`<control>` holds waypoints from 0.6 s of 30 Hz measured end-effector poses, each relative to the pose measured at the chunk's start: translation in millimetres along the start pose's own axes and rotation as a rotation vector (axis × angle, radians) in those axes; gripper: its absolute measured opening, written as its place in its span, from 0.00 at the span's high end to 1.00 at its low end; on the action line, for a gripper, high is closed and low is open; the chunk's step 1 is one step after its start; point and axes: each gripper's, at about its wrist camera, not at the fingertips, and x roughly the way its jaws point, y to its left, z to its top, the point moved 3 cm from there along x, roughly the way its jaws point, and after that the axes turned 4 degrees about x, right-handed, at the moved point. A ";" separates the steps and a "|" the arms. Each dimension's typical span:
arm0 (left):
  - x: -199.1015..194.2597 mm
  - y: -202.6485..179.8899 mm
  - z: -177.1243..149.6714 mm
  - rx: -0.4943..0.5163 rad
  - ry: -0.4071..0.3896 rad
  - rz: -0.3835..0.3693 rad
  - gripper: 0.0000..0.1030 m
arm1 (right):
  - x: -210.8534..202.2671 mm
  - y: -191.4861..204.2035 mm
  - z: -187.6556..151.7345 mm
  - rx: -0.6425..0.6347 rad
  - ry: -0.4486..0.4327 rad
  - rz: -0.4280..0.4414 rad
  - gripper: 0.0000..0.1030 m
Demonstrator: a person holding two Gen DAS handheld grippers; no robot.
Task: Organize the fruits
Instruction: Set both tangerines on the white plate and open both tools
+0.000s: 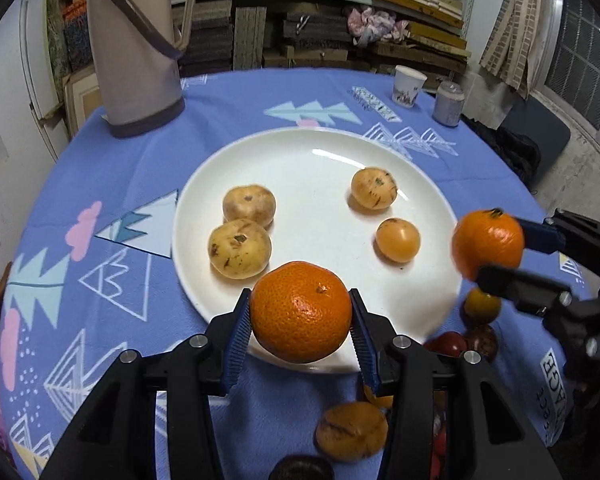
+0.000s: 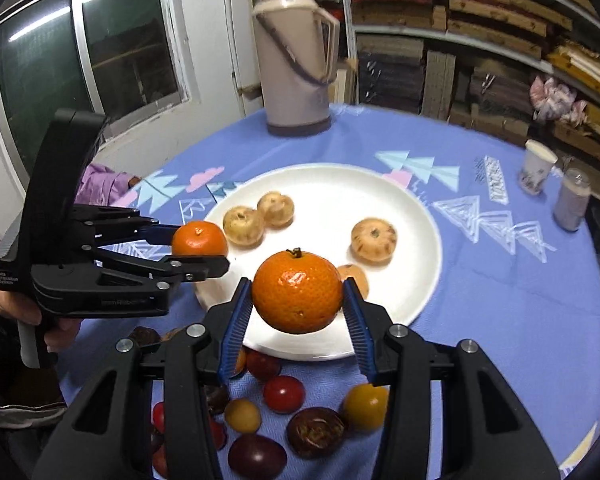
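My left gripper point(image 1: 300, 320) clamps a round, dimpled orange mandarin point(image 1: 300, 312), stem scar up, over the near rim of the smooth white round plate point(image 1: 320, 160). My right gripper point(image 2: 298, 304) grips a second glossy mandarin point(image 2: 298, 292), stem upward, above the same edge. Farther on the plate lie four mottled tan fruits point(image 1: 240, 254).

Indoor artificial light, fairly bright, from overhead. Glare streak on white plate point(image 1: 320, 152), upper part; small highlights on both oranges. Soft shadows under fruit. Dark window point(image 2: 88, 60), upper left in right wrist view, reflects tube lights. Strong fisheye bend, black vignette at corners. Motion blur on right-side orange point(image 1: 488, 244) in left view.
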 end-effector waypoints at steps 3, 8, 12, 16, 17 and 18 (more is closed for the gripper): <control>11.6 3.6 -1.3 -0.008 0.023 -0.004 0.54 | 17.3 -2.2 -5.8 0.014 0.041 0.013 0.56; 22.3 13.4 0.6 -0.026 0.035 0.011 0.54 | 37.2 -6.0 -11.4 0.021 0.084 0.007 0.56; 30.0 20.5 2.4 -0.044 0.047 0.024 0.54 | 46.1 -5.5 -13.9 0.014 0.099 -0.004 0.56; 34.0 21.5 2.3 -0.042 0.049 0.034 0.54 | 53.5 -5.2 -17.3 0.011 0.115 -0.026 0.56; 34.0 21.3 2.5 -0.040 0.049 0.038 0.53 | 55.2 -5.8 -17.8 0.011 0.118 -0.036 0.55; 33.0 20.9 2.6 -0.037 0.046 0.045 0.52 | 55.2 -7.3 -17.6 0.017 0.111 -0.048 0.54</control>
